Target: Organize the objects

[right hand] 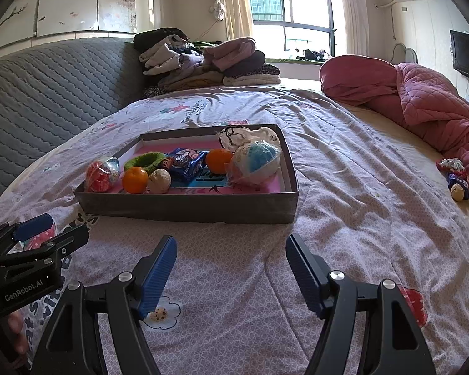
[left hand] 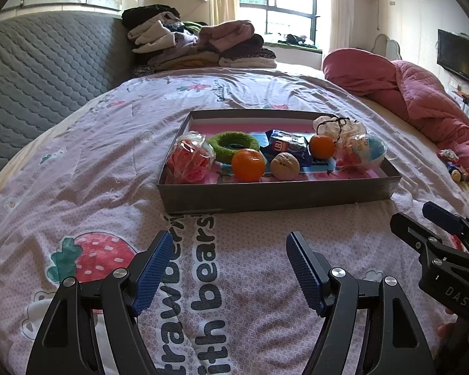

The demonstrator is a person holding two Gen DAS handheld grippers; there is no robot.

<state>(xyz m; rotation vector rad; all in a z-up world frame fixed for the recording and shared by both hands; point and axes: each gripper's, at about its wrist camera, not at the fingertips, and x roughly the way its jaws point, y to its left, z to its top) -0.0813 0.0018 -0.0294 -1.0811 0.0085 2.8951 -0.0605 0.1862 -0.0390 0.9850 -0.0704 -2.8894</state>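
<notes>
- Your grey box (left hand: 275,198) sits mid-frame on the bed (left hand: 78,162), holding two oranges (left hand: 248,165), a walnut (left hand: 284,166), a green ring (left hand: 234,144) and wrapped snacks (left hand: 287,147).
- Your left claw (left hand: 226,268) and right claw (right hand: 231,273) both gape empty below it.
- Nothing lies between; pink quilt (right hand: 422,100) bunches upper right.

- Left gripper (left hand: 226,268): black angular arms, blue ribbed pads, silver round screws.
- Right gripper (right hand: 231,272): the same build; its side marking seems to read "DAS".
</notes>
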